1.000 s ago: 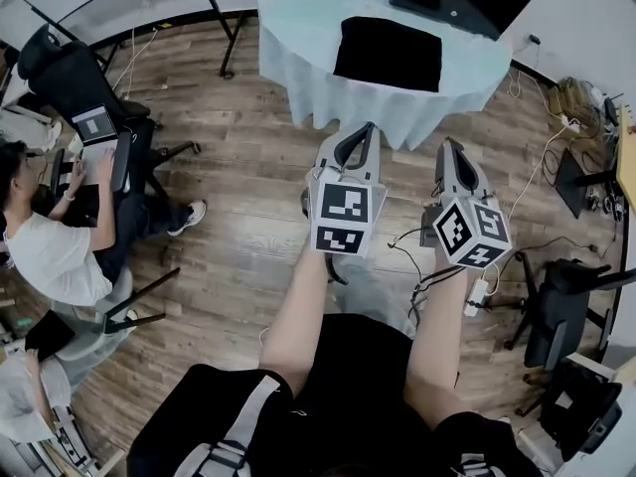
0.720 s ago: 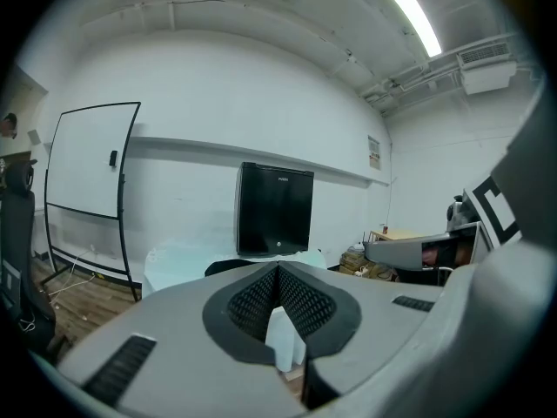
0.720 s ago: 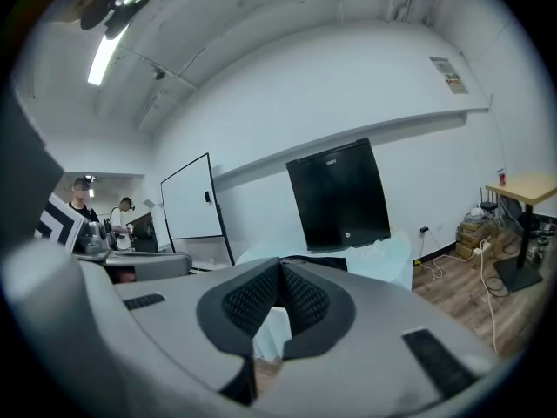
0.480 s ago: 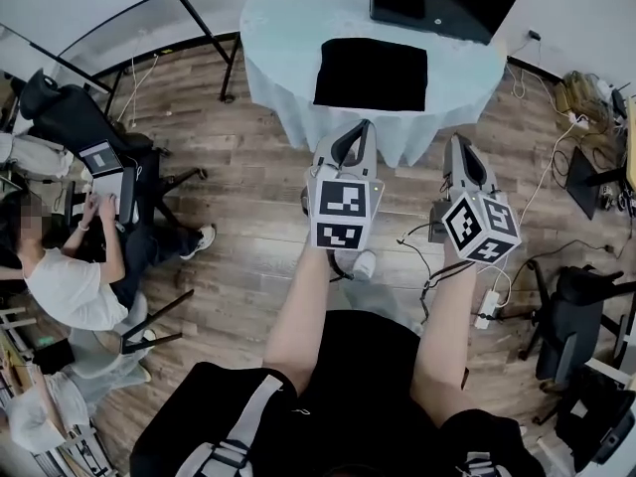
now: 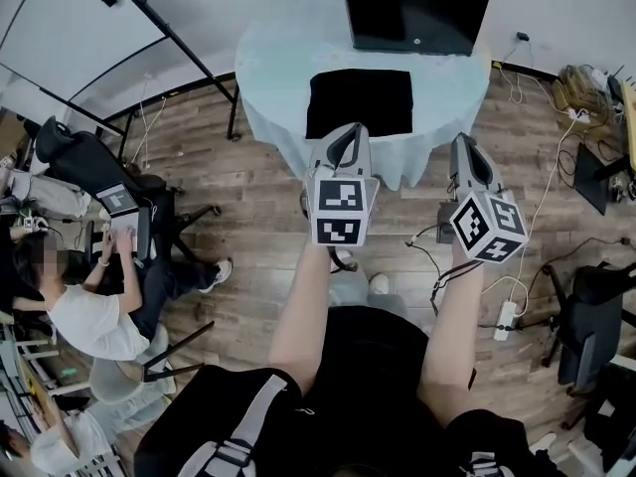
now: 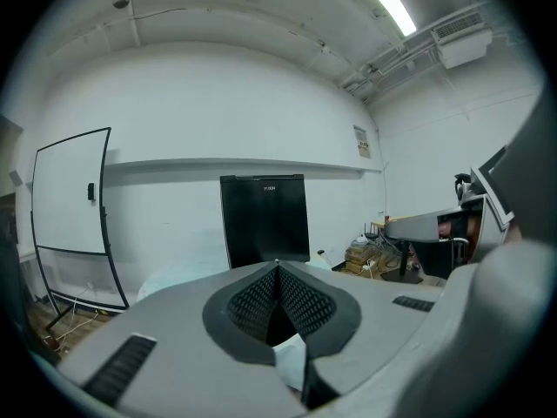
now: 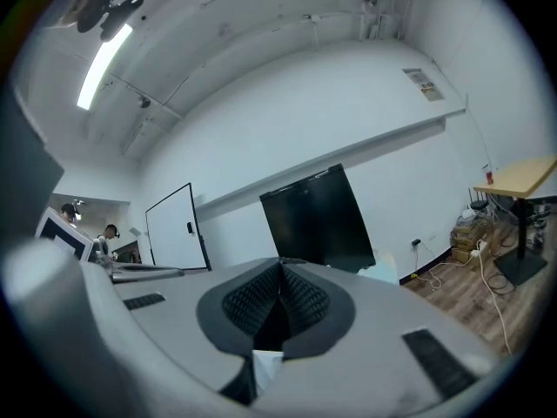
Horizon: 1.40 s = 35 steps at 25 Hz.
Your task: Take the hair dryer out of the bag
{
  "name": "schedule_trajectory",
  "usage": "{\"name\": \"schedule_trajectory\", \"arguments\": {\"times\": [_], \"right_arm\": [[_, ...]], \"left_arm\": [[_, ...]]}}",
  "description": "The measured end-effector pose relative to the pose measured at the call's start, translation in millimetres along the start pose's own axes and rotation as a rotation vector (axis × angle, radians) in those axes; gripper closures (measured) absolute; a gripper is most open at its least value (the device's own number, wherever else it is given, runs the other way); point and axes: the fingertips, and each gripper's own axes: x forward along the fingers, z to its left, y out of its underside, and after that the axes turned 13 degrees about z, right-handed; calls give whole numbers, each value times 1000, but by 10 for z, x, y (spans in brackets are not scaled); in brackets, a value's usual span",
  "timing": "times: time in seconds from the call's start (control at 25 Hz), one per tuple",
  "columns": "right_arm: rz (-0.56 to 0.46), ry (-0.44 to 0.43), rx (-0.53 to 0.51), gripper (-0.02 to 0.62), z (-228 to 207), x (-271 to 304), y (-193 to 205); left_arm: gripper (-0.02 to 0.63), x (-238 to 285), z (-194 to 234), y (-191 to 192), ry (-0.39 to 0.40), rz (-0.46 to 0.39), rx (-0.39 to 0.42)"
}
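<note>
Grippers first: I'm holding the left hand-held gripper (image 5: pixel 347 135) and the right hand-held gripper (image 5: pixel 464 147) out in front of me side by side. Both have their jaws pressed fully together with nothing sitting between them, and each one's own view is showing that plainly. They're pointing roughly level toward the round cloth-covered counter (image 5: pixel 270 73), and neither is touching anything yet. The black bag (image 5: pixel 360 102) is lying flat near the middle of that counter, just in front of a big black screen (image 5: pixel 417 8), and both tips are hanging short of it, apart from the fabric. I'm not seeing the hair dryer anywhere, so I'm guessing it's sitting inside the bag, which is looking closed and pretty flat from up here. I'm reckoning the two are being carried level with each other because this is a two-handed job: one pinning or spreading the bag, the other fishing the dryer out. Being clamped shut makes sense while there's nothing to grab, but they'll need opening before they get to the bag. Off to my left someone is sitting at a laptop (image 5: pixel 117 199), well clear of the counter.
</note>
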Motion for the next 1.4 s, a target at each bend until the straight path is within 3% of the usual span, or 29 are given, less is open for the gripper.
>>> {"name": "schedule_trajectory", "arguments": {"times": [0.36,0.72,0.84,1.0,1.2,1.28,1.4], "right_arm": [[-2,16,8,589,-205,332,-163],[84,9,18,589,-253,988,-1],[115,24,42,589,-347,1189,85],[169,39,80,589,-499,1454,251],[220,39,104,589,-561,1745,407],[241,41,111,589,-581,1857,472],[268,51,119,589,-627,2000,529]], "left_arm": [[591,466,54,-36,16,25,43],[589,1143,135,175,95,129,49],[539,1399,121,290,146,187,44],[426,1735,80,536,198,292,34],[398,2038,133,704,227,359,-24],[331,2153,136,725,259,368,-73],[328,2328,172,776,253,398,-106]]}}
